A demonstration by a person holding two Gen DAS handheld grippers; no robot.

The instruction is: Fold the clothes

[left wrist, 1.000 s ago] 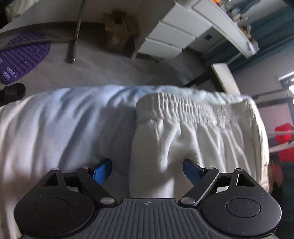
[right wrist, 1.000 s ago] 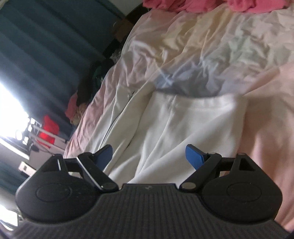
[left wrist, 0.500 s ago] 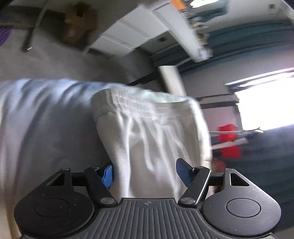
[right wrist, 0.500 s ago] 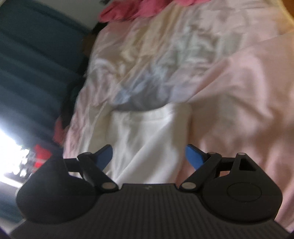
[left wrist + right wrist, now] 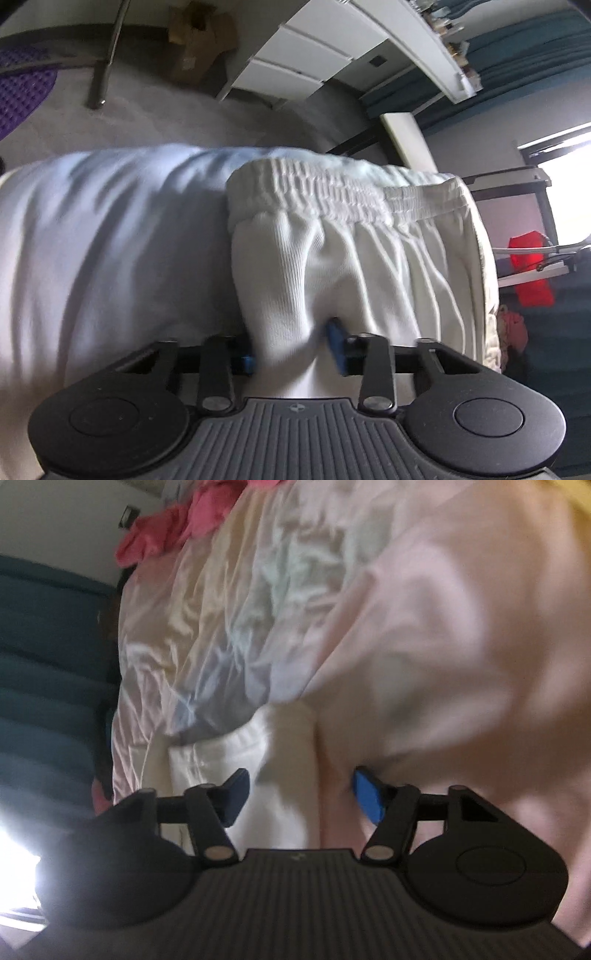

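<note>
The left gripper (image 5: pixel 291 350), whose blue pads stood wide apart on either side of the white pants (image 5: pixel 354 258) 1 second ago, is now closing, and a bunched fold of the fabric just below the elastic waistband (image 5: pixel 332 195) is pinched between them. The right gripper (image 5: pixel 299 794) has rolled and dropped closer to the bed; its jaws are also closing, with the pants' far end (image 5: pixel 280 757) between them but not yet pressed.

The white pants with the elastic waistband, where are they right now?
In the left wrist view the white pants lie on the pale bedsheet at centre-right, waistband at the far edge of the bed, a fold of them between the closing jaws of the left gripper.
</note>
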